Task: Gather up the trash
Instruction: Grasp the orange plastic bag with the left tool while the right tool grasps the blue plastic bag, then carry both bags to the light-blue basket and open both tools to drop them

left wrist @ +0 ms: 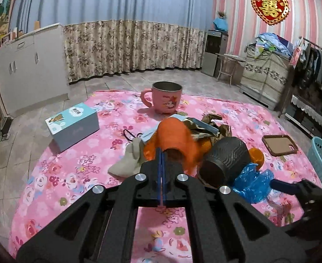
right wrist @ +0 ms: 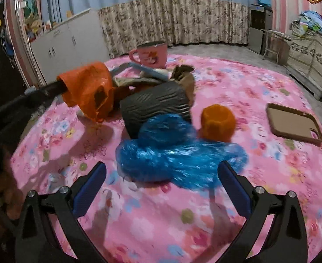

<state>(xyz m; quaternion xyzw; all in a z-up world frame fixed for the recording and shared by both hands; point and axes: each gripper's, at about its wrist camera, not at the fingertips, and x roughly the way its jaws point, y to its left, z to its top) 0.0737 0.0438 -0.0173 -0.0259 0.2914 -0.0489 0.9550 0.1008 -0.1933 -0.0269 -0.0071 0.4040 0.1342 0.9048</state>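
Note:
My left gripper (left wrist: 162, 151) is shut on the rim of an orange plastic bag (left wrist: 171, 134), held over the pink floral cloth (left wrist: 73, 175); the bag also shows in the right wrist view (right wrist: 88, 87). Crumpled paper and card scraps (left wrist: 204, 127) lie behind it. A black ribbed cup (left wrist: 224, 160) lies on its side. A crumpled blue plastic bag (right wrist: 171, 157) lies just in front of my right gripper (right wrist: 162, 171), which is open and empty. A piece of orange peel (right wrist: 218, 120) sits beside the cup.
A pink mug (left wrist: 166, 97) stands at the back. A light blue box (left wrist: 73, 125) is at the left, a white cloth (left wrist: 128, 160) near it. A brown phone case (right wrist: 294, 120) lies at the right. A blue basket (left wrist: 320, 155) stands at the right edge.

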